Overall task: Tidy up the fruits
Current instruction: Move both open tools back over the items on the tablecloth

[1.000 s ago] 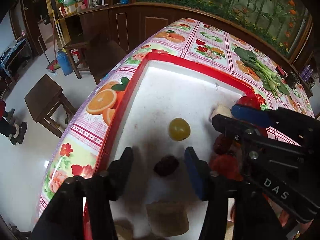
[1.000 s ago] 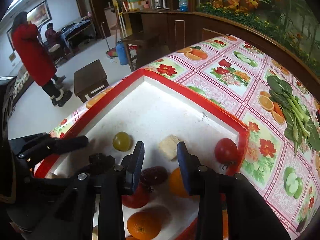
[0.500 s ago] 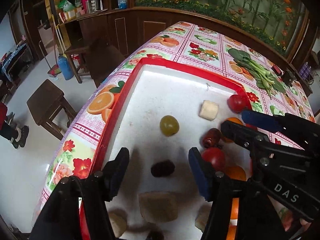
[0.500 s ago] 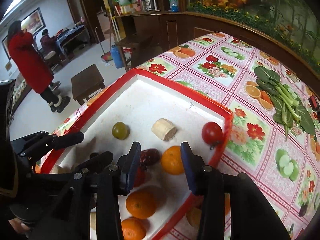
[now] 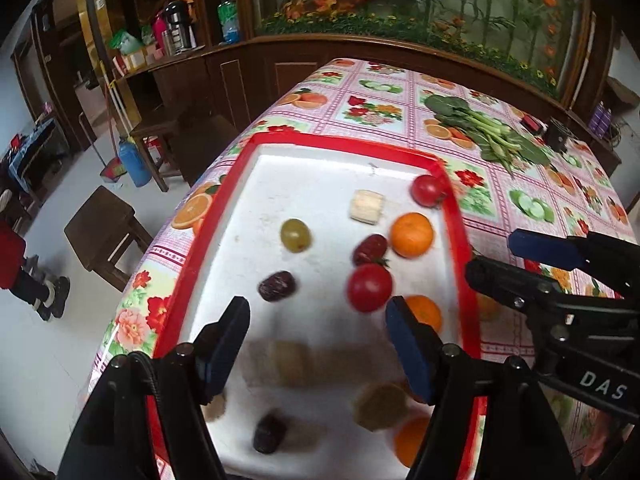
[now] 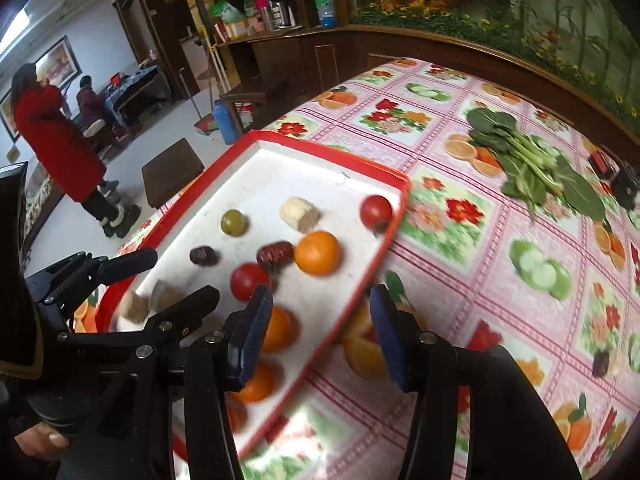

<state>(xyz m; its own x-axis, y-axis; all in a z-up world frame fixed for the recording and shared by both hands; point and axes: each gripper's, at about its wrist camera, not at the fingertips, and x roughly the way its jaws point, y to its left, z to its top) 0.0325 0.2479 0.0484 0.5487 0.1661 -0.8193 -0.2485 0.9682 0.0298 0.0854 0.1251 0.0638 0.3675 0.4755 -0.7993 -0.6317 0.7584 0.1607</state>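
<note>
Red-rimmed and white inside, the tray (image 5: 454,216) sits on a desk (image 6: 472,240) covered by a pink checked cloth printed with oranges, flowers and cucumber slices. Fruit lies scattered across the tray floor. At the far right corner rests a tomato (image 5: 427,191), with a pale banana chunk (image 5: 366,206) just to its left and a green grape (image 5: 295,234) further left. Nearer the camera come an orange (image 5: 412,235), a dark red date (image 5: 369,249) beside it, a second tomato (image 5: 369,287) just below the date, and a purple-brown date (image 5: 277,285) off to the left, apart from the others. More oranges and brownish chunks lie at the near end of the tray — motion blur smears them, so their outlines are hard to tell.

Left gripper (image 5: 316,344) hovers over the near end of the tray, its blue-padded jaws spread wide with nothing between them. Right gripper (image 6: 318,330) hangs over the tray's right-hand rim, its jaws likewise spread and empty; one blue pad sits above the tray floor, the other above the cloth outside it. In the left wrist view the right gripper shows at the right edge, out past the rim.

Beyond the tray a bunch of leafy greens (image 6: 532,156) lies on the cloth. On the floor to the left stands a person in a red coat (image 6: 56,148) near a dark wooden stool (image 6: 172,172).
</note>
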